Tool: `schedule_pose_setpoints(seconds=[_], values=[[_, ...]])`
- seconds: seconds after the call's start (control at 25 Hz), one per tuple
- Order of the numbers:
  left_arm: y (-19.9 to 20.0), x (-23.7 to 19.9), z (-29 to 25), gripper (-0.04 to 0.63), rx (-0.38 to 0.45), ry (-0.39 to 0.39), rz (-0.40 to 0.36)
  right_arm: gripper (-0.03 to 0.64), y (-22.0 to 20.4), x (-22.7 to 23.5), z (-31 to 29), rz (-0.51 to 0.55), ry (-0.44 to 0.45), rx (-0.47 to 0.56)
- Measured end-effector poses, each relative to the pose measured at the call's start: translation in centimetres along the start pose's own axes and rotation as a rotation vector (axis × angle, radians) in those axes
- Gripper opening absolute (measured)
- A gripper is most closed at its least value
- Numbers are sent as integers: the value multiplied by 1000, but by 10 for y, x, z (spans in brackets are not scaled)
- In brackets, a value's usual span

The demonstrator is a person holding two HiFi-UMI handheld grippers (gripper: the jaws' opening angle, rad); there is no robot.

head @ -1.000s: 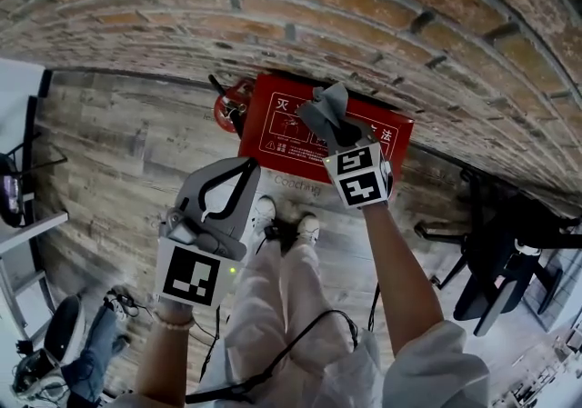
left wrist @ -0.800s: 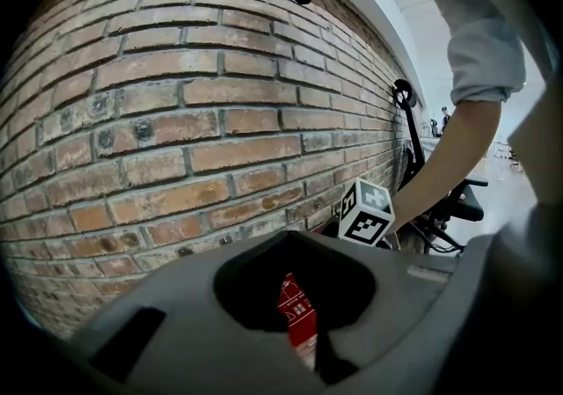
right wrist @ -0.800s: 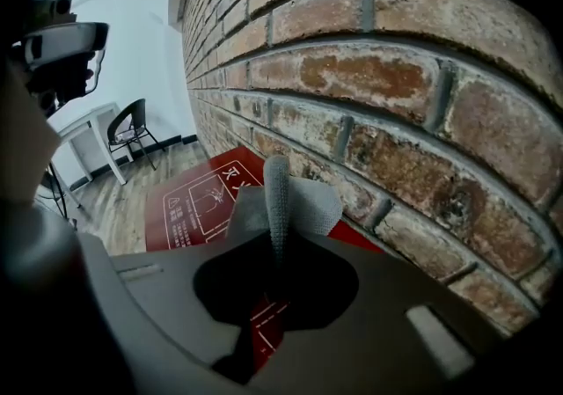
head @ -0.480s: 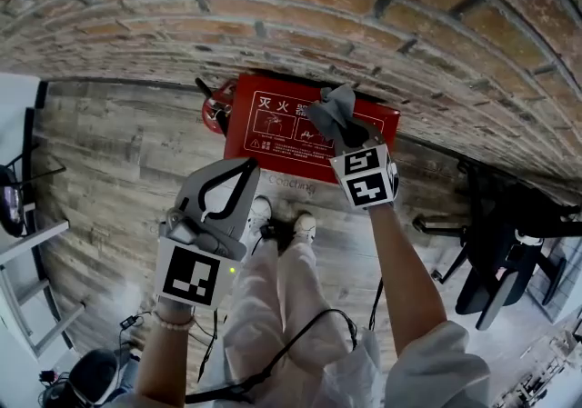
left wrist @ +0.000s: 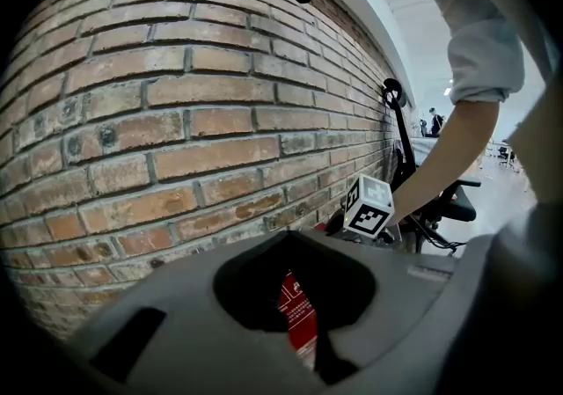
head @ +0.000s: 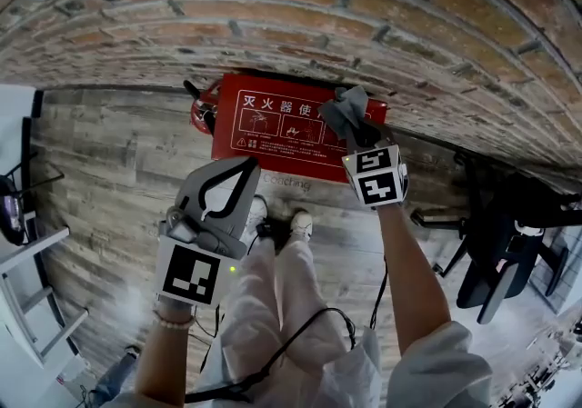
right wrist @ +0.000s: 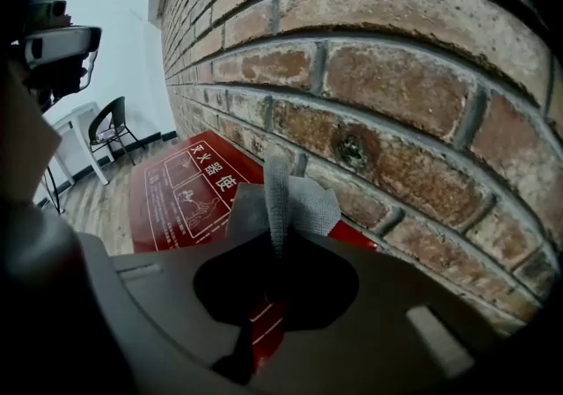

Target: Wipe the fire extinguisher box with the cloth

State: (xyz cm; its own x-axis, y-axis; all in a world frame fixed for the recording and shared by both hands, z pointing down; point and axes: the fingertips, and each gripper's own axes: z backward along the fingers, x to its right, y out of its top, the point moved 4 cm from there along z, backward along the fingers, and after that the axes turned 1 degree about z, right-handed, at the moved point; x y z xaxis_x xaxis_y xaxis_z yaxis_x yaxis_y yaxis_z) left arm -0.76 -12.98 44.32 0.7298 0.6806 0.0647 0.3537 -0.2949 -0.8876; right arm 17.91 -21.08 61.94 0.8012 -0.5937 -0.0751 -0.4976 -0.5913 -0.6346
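The red fire extinguisher box (head: 273, 124) lies on the floor against the brick wall, white print on its face (right wrist: 180, 195). My right gripper (head: 360, 134) is shut on a grey cloth (head: 344, 109), which stands bunched above the jaws (right wrist: 283, 200) over the box's right part, close to the wall. Whether the cloth touches the box I cannot tell. My left gripper (head: 247, 166) hangs shut and holds nothing, nearer me and left of the box's middle. In the left gripper view a strip of the box (left wrist: 297, 318) shows through its jaw loop.
A red extinguisher (head: 202, 109) sits at the box's left end. The brick wall (head: 273, 15) runs behind. Black chairs (head: 496, 256) stand at the right, white furniture (head: 23, 243) at the left. The person's shoes (head: 296, 224) stand on the wooden floor before the box.
The right gripper has carried the cloth rightward along the box, from near its middle toward its right end. The left gripper has stayed where it was.
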Motion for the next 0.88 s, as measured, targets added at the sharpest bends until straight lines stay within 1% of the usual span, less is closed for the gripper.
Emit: schedule_pose_setpoints(seconds=[0.44,0.88], values=[[5,10,-9,-2,1,-19,-7,18,-23,25,15,-29,-47,-22],[5,13,-11,-2,-1,-30,-14,18,-32,34,20,-37,-60,-38]])
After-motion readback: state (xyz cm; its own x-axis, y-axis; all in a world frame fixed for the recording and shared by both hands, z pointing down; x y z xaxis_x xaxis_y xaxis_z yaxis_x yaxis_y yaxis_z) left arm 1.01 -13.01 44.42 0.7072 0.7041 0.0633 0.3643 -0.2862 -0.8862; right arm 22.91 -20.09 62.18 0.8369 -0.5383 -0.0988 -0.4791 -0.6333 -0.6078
